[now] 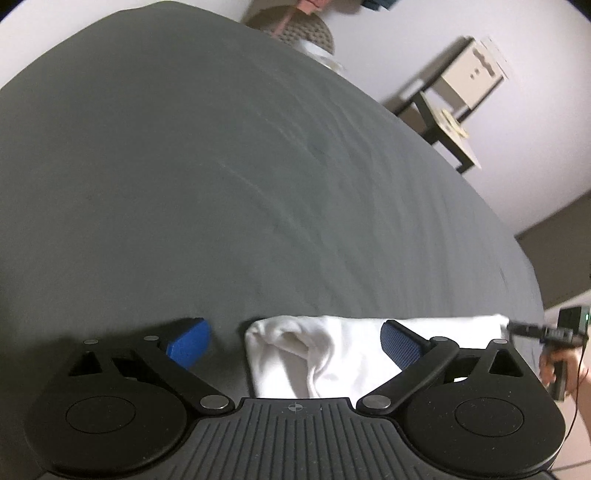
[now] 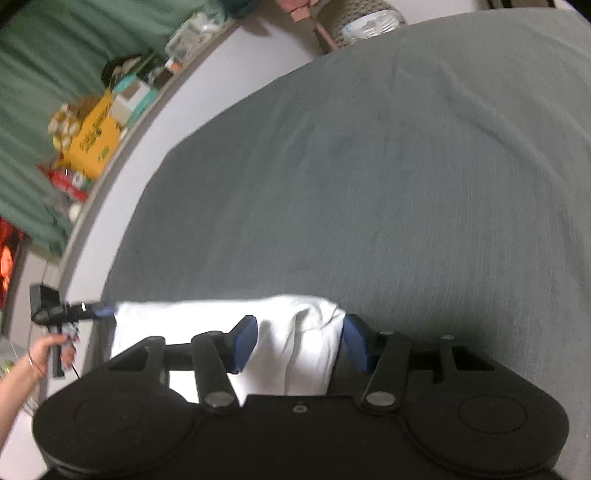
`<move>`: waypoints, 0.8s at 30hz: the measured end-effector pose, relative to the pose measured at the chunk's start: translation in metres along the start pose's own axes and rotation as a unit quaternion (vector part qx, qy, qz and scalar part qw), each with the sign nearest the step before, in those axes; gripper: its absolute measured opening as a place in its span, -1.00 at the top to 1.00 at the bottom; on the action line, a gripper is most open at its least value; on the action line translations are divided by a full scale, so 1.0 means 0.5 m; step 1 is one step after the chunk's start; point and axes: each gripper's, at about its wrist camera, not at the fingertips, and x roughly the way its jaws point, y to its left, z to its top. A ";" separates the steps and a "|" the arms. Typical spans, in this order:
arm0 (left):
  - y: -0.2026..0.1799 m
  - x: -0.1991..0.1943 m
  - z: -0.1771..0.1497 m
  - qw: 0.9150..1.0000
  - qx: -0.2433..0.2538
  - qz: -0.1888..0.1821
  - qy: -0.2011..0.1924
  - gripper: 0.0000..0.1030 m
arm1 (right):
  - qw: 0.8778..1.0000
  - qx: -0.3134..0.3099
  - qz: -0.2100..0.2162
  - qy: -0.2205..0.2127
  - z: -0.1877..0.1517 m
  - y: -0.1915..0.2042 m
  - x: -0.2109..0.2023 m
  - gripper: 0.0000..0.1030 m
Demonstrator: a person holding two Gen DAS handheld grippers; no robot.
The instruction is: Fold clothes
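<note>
A folded white garment (image 1: 325, 354) lies as a long strip on the grey bed sheet (image 1: 221, 184), close to the near edge. My left gripper (image 1: 295, 341) is open wide over its left end. One blue pad (image 1: 188, 343) rests off the cloth and the other pad (image 1: 400, 343) is over it. In the right wrist view my right gripper (image 2: 299, 341) straddles the garment's (image 2: 288, 332) right end, jaws partly apart, with the bunched cloth between the blue pads (image 2: 245, 343). I see no firm pinch. Each view shows the other gripper (image 2: 99, 312) at the strip's far end, held by a hand (image 2: 48, 350).
A woven basket (image 1: 306, 31) stands beyond the bed's far side. A small bedside table (image 1: 454, 99) is against the wall on the right. A sill crowded with boxes (image 2: 96, 140) runs under a green curtain (image 2: 55, 44) on the left. The sheet (image 2: 406, 184) stretches far ahead.
</note>
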 end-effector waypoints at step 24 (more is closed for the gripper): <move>0.063 -0.033 -0.007 0.999 0.002 -0.006 0.041 -0.07 | 0.994 0.077 0.044 0.063 0.010 -0.030 0.022 0.00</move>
